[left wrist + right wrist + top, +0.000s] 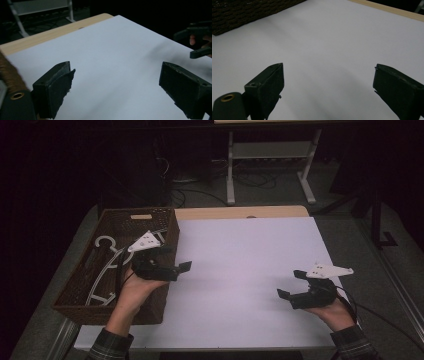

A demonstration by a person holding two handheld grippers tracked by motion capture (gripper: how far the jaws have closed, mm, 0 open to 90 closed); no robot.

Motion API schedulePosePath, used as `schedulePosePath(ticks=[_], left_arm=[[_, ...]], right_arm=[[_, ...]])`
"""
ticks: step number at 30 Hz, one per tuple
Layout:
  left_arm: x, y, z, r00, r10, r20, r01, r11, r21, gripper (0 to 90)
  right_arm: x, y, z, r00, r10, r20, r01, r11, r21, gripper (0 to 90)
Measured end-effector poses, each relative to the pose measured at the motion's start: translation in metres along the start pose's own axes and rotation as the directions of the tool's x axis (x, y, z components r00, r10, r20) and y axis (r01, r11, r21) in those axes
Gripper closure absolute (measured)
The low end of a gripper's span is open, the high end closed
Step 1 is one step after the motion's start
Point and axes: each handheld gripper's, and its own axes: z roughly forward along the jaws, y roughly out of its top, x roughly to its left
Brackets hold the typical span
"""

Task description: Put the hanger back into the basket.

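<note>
Evidently nothing is gripped yet: the left claw (pixel 172 265) hovers released beside the wicker basket (pixel 165 220), the right claw (pixel 292 285) released over the white sheet (pixel 240 260) on the tabletop. White hangers (pixel 102 270) lie in the basket. Likely next: reach in, approaching a hanger's curved arm squarely, clear of the weave.

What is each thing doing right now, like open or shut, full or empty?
Left gripper: open, holding nothing, beside the basket.
Right gripper: open, holding nothing, over the white sheet.
Basket: upright at the table's left edge, with a hanger inside.
Hanger: white, lying loose in the basket.
White sheet: flat on the table, bare.
</note>
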Motion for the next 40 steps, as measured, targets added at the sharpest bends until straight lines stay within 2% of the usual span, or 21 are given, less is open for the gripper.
schedulePosePath(ticks=[2, 4, 7, 10, 13, 18, 24, 31, 36, 37, 40], left_arm=[[-0.003, -0.001, 0.004, 1.0, 0.002, 0.007, -0.002, 1.0, 0.003, 10.6], [-0.011, -0.002, 0.011, 0.9997, 0.01, 0.024, -0.01, 0.9999, 0.007, 10.5], [-0.021, 0.0, 0.019, 0.998, 0.015, 0.062, -0.016, 0.9999, 0.006, 8.9], [-0.033, -0.001, 0.03, 0.9963, 0.052, 0.069, -0.053, 0.9985, 0.015, 7.2], [-0.042, -0.007, 0.045, 0.9939, 0.066, 0.088, -0.069, 0.9971, 0.033, 5.3], [-0.053, -0.022, 0.066, 0.9911, 0.093, 0.095, -0.098, 0.994, 0.048, 3.1], [-0.052, -0.039, 0.077, 0.9901, 0.123, 0.067, -0.126, 0.9909, 0.045, 2.9], [-0.043, -0.058, 0.077, 0.9922, 0.101, 0.073, -0.105, 0.9925, 0.062, 2.9], [-0.041, -0.061, 0.077, 0.9917, 0.103, 0.077, -0.108, 0.9916, 0.07, 2.9], [-0.042, -0.061, 0.077, 0.9904, 0.116, 0.075, -0.122, 0.9897, 0.075, 2.9], [-0.042, -0.063, 0.078, 0.9893, 0.122, 0.081, -0.128, 0.9879, 0.087, 2.9]], right_arm=[[0.0, 0.0, 0.0, 1.0, -0.004, -0.002, 0.004, 1.0, 0.001, 9.4], [-0.001, 0.0, 0.0, 1.0, -0.006, -0.003, 0.006, 1.0, -0.001, 9.3], [-0.002, 0.0, 0.0, 1.0, -0.005, -0.006, 0.005, 1.0, -0.004, 9.3], [-0.002, 0.0, 0.0, 1.0, -0.004, -0.007, 0.004, 1.0, -0.006, 9.3], [-0.001, 0.0, 0.0, 1.0, -0.005, -0.007, 0.005, 1.0, -0.007, 9.3], [0.0, 0.0, 0.0, 0.9998, -0.015, -0.01, 0.015, 1.0, -0.007, 9.0], [0.001, -0.002, -0.001, 0.9999, -0.015, -0.009, 0.015, 1.0, -0.017, 8.9], [0.005, -0.009, 0.001, 0.9999, -0.007, -0.012, 0.007, 1.0, -0.011, 8.3], [0.006, -0.01, 0.003, 0.9997, -0.019, -0.014, 0.019, 1.0, -0.012, 7.4], [0.006, -0.01, 0.003, 0.9997, -0.019, -0.013, 0.019, 1.0, -0.014, 7.1], [0.004, -0.011, 0.003, 0.9998, -0.019, -0.007, 0.018, 1.0, -0.022, 6.8]])
